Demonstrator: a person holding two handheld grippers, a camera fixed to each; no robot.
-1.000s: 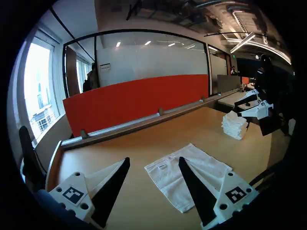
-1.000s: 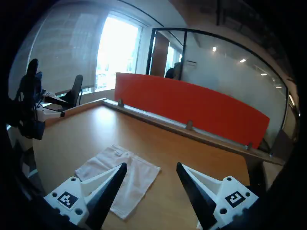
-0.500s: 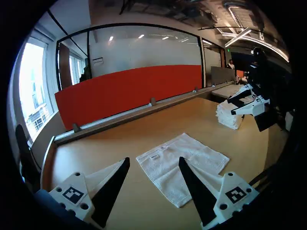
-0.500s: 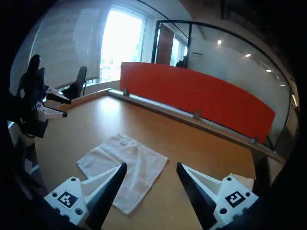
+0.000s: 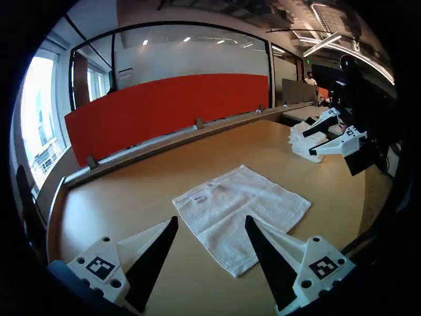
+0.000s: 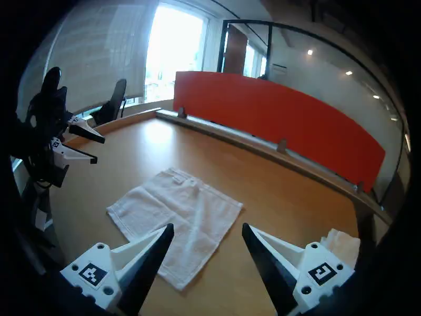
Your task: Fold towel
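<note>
Right now the wooden table (image 5: 131, 179) is stretching out in front of me, with the white towel (image 5: 239, 203) lying flat and unfolded on it and a stack of folded towels (image 5: 305, 143) sitting near its far edge. I am aiming my left gripper (image 5: 210, 218) and right gripper (image 6: 207, 226) at the towel from opposite sides, both with fingers spread wide.

A white towel (image 5: 242, 207) (image 6: 176, 217) lies flat, unfolded, on the table.

The towel (image 5: 237, 205) is white terry cloth, matt and nubbly. The worktop (image 5: 131, 195) is smooth, wood-toned, with a soft sheen. The left gripper (image 5: 210, 218) and right gripper (image 6: 208, 225) look like matt white plastic, black inside.
</note>
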